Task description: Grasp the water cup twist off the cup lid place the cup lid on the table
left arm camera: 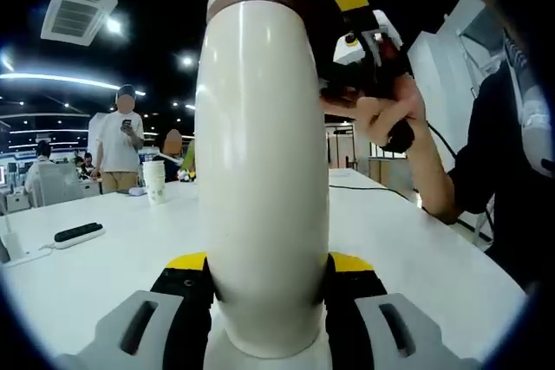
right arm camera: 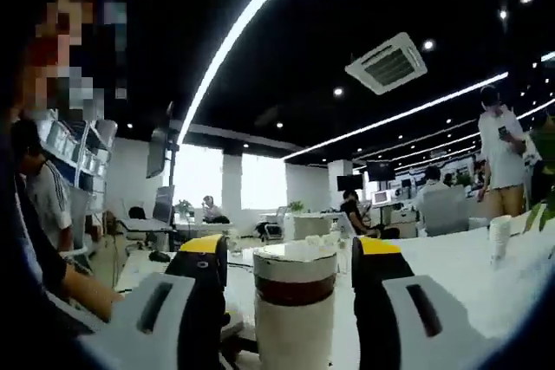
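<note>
A cream water cup (left arm camera: 263, 179) is held upright above the white table (left arm camera: 104, 275), clamped low on its body between the jaws of the left gripper (left arm camera: 266, 279). In the right gripper view, the cup lid (right arm camera: 295, 262) sits between the jaws of the right gripper (right arm camera: 293, 279), which stand apart on either side and are not seen touching it. The lid is judged still on, so the twisting step is in hand (the grasp being done). Next, those jaws would need closing on the lid before turning. No brand, label or writing can be read.
</note>
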